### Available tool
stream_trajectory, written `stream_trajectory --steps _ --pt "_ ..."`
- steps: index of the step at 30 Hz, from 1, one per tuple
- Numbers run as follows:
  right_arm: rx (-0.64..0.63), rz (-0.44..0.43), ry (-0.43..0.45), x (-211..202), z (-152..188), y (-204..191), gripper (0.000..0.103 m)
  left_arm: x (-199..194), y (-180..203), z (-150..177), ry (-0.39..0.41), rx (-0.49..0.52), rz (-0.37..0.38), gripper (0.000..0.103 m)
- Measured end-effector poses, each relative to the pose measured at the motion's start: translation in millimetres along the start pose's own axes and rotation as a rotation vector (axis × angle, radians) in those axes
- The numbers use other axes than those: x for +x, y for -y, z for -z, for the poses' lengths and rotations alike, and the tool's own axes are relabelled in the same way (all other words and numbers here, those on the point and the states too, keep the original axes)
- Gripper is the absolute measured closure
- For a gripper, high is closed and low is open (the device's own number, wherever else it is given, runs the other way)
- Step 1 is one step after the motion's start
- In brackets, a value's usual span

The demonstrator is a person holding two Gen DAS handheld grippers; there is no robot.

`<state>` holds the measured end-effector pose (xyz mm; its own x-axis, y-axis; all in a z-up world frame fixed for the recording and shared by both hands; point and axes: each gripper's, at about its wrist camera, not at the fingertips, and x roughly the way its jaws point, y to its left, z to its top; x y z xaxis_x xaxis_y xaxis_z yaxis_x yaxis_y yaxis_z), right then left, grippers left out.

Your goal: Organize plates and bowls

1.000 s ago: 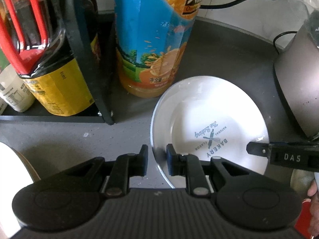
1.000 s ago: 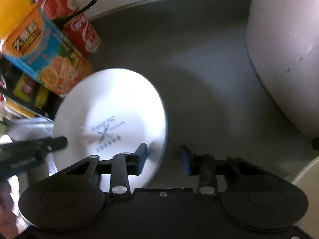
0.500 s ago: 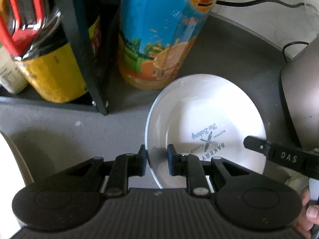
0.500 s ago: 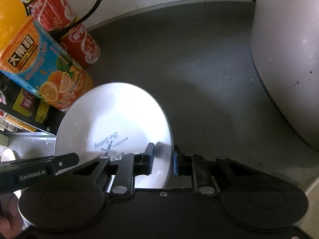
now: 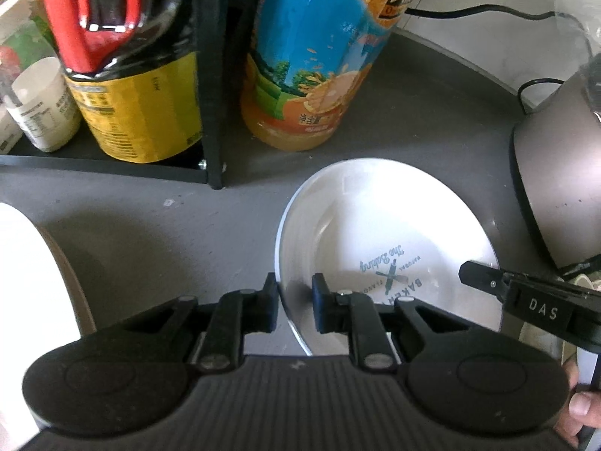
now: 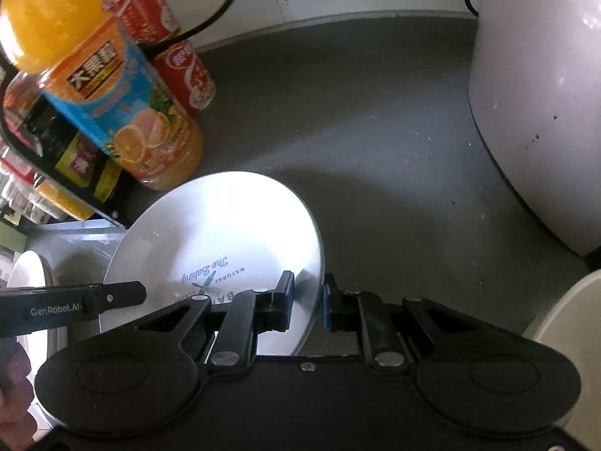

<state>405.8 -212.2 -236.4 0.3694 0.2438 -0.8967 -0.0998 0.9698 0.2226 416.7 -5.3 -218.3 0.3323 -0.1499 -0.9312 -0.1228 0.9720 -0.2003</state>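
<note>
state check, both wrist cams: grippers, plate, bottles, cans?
left gripper: shut on the plate's left rim.
right gripper: jaws just closed on the plate's right rim.
white plate: upright-facing, gripped at opposite edges.
orange juice bottle: standing, capped.
soy sauce bottle: standing inside the rack.
red cans: standing against the wall.

Strong daylight fell from the upper side, blowing out the round white ceramic plate (image 6: 225,233) to a featureless glare in the right wrist view; in the left wrist view its printed centre (image 5: 387,248) stayed legible. The dark grey tabletop (image 6: 357,143) carried soft, wide shadows. A hard highlight sat on the dark glossy sauce bottle (image 5: 124,56). Fisheye distortion bent the edges. The orange juice bottle (image 6: 112,86) looked slightly blurred, and the foregrounds lay in deep shade.
</note>
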Motion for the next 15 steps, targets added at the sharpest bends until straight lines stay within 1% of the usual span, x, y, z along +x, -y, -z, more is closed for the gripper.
stream_trajectory --steps 4,5,10,15 --pt "0.005 -0.008 0.012 -6 4 -4 0.089 -4 -4 3 0.003 -0.004 0.012 0.087" --pt "0.004 -0.008 0.015 -8 5 -5 0.089 -6 -5 3 0.001 -0.008 0.002 0.087" --pt "-0.006 -0.012 0.045 -22 11 -15 0.09 -17 -16 5 0.021 -0.024 0.032 0.088" --pt "-0.018 -0.018 0.059 -31 17 -28 0.091 -23 -28 6 0.031 -0.038 0.043 0.088"
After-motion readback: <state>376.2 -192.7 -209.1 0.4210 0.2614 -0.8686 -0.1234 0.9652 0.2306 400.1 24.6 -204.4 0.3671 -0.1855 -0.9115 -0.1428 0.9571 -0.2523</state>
